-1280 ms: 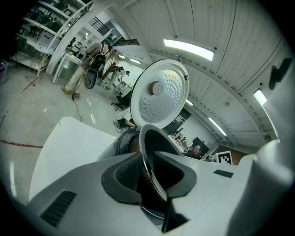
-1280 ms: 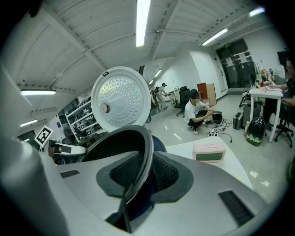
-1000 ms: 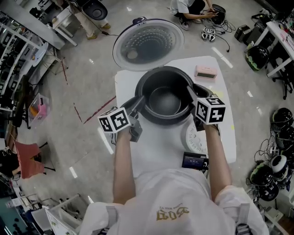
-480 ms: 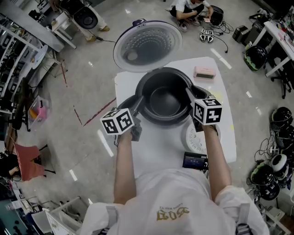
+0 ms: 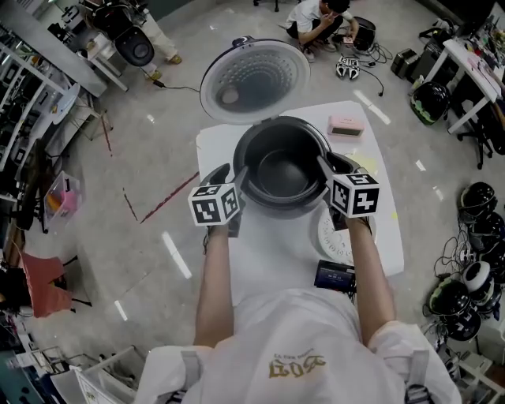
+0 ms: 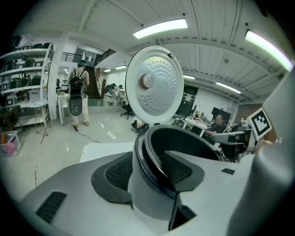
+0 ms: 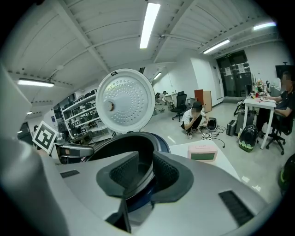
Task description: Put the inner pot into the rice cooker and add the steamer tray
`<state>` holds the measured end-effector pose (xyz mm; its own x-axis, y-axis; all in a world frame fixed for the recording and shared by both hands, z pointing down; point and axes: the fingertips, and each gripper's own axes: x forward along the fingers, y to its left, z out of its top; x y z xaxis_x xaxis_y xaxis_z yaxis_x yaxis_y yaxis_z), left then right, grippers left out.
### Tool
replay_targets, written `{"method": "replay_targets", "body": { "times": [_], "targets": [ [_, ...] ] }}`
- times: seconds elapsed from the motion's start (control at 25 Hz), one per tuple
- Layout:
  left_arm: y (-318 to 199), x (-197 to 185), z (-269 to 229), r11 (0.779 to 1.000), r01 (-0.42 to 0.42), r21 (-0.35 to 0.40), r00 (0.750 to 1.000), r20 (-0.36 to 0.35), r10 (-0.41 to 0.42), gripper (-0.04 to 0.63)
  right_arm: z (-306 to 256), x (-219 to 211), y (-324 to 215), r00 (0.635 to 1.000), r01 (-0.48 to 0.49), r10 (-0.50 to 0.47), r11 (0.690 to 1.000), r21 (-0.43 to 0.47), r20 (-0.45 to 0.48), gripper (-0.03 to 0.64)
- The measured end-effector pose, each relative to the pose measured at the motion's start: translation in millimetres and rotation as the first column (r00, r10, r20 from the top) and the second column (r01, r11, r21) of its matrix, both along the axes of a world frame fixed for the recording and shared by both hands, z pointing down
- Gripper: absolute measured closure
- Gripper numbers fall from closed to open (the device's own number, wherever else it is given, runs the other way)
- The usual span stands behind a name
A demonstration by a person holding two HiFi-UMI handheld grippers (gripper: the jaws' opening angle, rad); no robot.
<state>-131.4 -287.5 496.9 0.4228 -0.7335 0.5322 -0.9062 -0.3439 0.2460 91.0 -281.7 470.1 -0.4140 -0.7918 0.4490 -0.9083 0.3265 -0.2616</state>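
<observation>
Standing on the white table [image 5: 268, 260], the cooker [image 5: 274, 207] occupied the far middle of the top, with bare surface between it and the person. Its round lid [image 5: 254, 81] was swung fully back, the perforated inner face turned up and towards the person. The dark pot [image 5: 284, 170] sat inside the cooker and nothing was seen in it. The white tray [image 5: 330, 238], a disc with holes, lay flat on the table just in front of the cooker on the right, partly covered by the right forearm and clear of the pot. The left gripper [image 5: 235, 175] was at the pot's left rim. Its jaws had just been opening and stood wide, one outside the wall and one inside; the rim was between the pads [image 6: 120, 171], which did not press on it. The right gripper [image 5: 331, 164] was at the opposite rim with its jaws drawn in on the pot's edge, one pad [image 7: 167, 175] inside and the other outside, clamping it. A small pink box [image 5: 347, 125] stood on the table's far right corner, apart from the cooker. A small dark device [image 5: 334, 274] lay at the near right edge, just beside the tray. On the floor beyond the table, a person [image 5: 317, 17] crouched among cables.
</observation>
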Motion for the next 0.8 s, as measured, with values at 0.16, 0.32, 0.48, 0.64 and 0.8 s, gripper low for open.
{"method": "replay_targets", "body": {
  "times": [0.16, 0.32, 0.48, 0.64, 0.8],
  "targets": [
    [-1.6, -4.6, 4.8, 1.000, 0.014, -0.006, 0.999, -0.050, -0.014, 0.362, -3.4, -4.5, 10.3, 1.000, -0.013, 0.013, 1.000, -0.003, -0.006, 0.506],
    [1.1, -4.1, 0.9, 1.000, -0.005, -0.022, 0.994, -0.114, 0.002, 0.354, -11.9, -3.4, 25.2, 0.999, -0.039, 0.039, 0.999, 0.011, -0.017, 0.506],
    [14.4, -2.0, -4.0, 0.999, -0.046, -0.026, 0.974, -0.224, 0.039, 0.339, -21.9, -0.7, 42.2, 0.996, -0.084, 0.085, 0.996, 0.031, -0.028, 0.506],
    [33.9, -6.4, -14.0, 0.998, -0.068, 0.012, 0.965, -0.253, 0.069, 0.344, -28.6, -3.9, 68.1, 0.991, -0.129, 0.130, 0.991, 0.046, -0.025, 0.506],
    [54.0, -13.1, -31.9, 0.993, -0.105, 0.063, 0.951, -0.286, 0.118, 0.353, -32.2, -12.4, 94.6, 0.984, -0.174, 0.175, 0.983, 0.054, -0.021, 0.506]
  ]
}}
